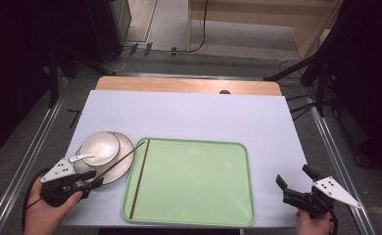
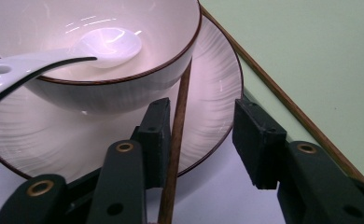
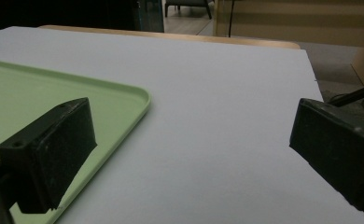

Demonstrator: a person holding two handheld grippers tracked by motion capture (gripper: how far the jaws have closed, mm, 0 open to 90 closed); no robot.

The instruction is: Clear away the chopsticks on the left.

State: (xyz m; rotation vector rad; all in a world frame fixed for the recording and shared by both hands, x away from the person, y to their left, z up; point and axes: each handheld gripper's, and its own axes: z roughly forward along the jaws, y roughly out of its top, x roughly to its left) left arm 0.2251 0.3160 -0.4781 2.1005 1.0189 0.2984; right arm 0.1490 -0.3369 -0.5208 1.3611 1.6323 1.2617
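Left gripper [image 2: 199,140] straddles a chopstick [image 2: 176,140] at the plate's [image 2: 217,88] near edge

Its jaws are spread, not yet pinching; the stick runs near-to-far between them, hugging one pad. The right gripper [image 1: 297,188], also spread, sits well apart.

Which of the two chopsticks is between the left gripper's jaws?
The chopstick leaning on the plate, beside the bowl; the other chopstick lies flat in the green tray.

Glossy ceramic, matt wood and plastic

The bowl [image 2: 124,28], plate [image 2: 208,93] and spoon [image 2: 105,44] look glazed and shiny; the chopstick [image 2: 178,130] is matt brown wood; the tray [image 1: 194,181] is smooth green plastic.
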